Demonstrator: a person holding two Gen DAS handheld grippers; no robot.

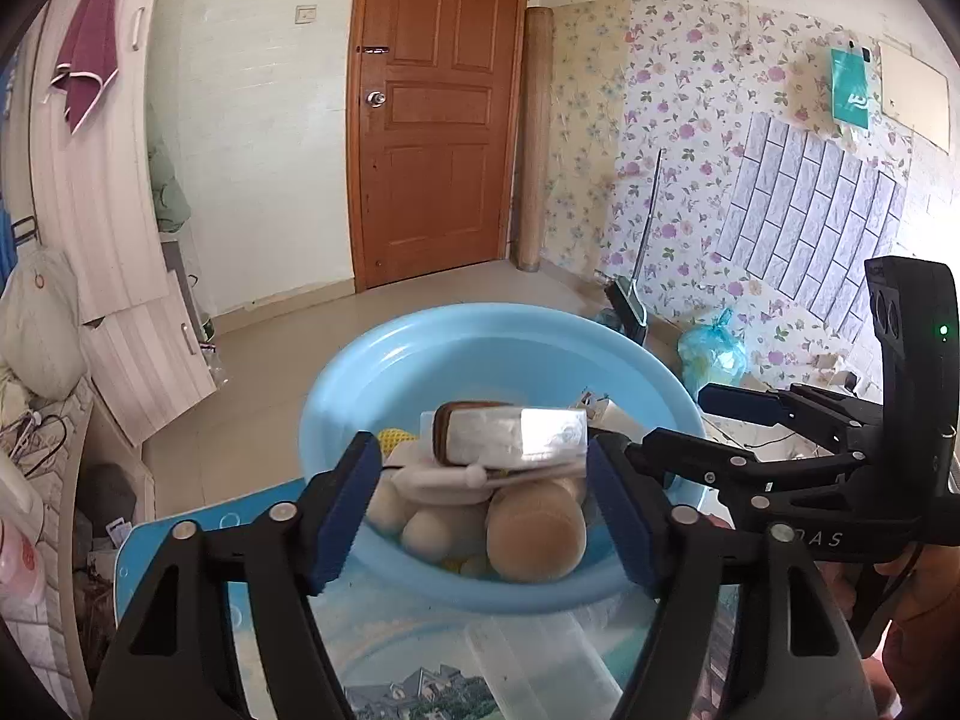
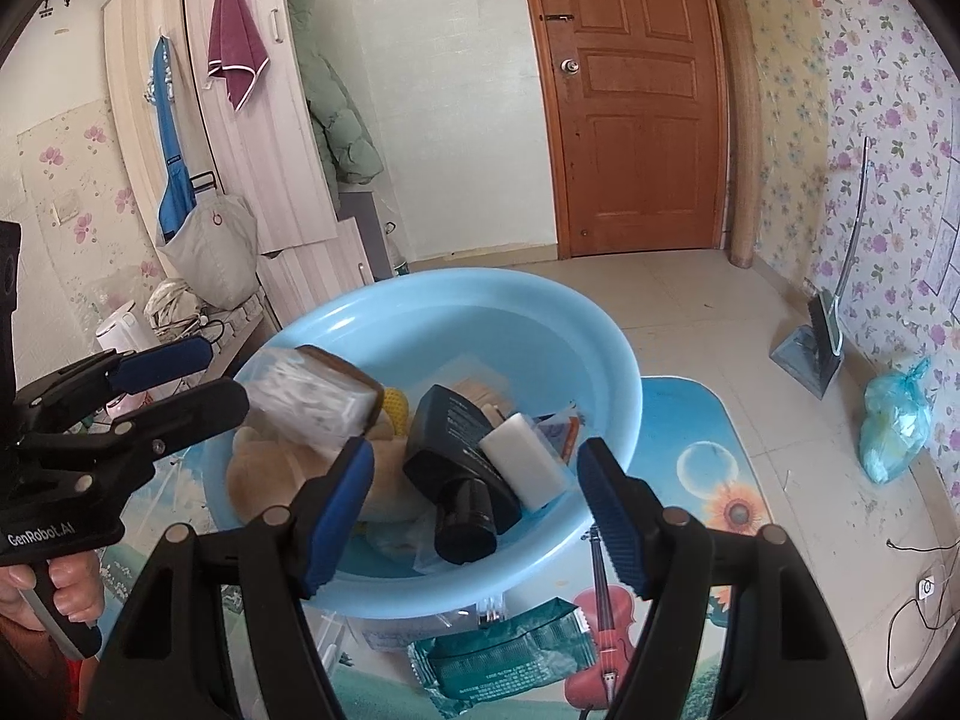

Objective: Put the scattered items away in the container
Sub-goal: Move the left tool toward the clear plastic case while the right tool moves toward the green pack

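Note:
A light blue basin [image 1: 492,336] stands on a picture mat and holds a beige plush toy [image 1: 534,534], a black bottle [image 2: 462,474], a white block [image 2: 522,462] and small packets. My left gripper [image 1: 480,498] hovers over the basin's near side. A clear box of cotton swabs with a brown lid [image 1: 510,435] lies crosswise just beyond its fingertips, blurred in the right wrist view, with a gap to the left pad. My right gripper [image 2: 477,510] stands open over the basin's near rim with nothing between its fingers.
On the mat before the basin lie a green foil packet [image 2: 510,654] and a clear plastic case [image 1: 540,660]. A blue bag [image 2: 894,420] and a dustpan [image 2: 810,354] stand by the flowered wall. A wardrobe and clutter fill the left side.

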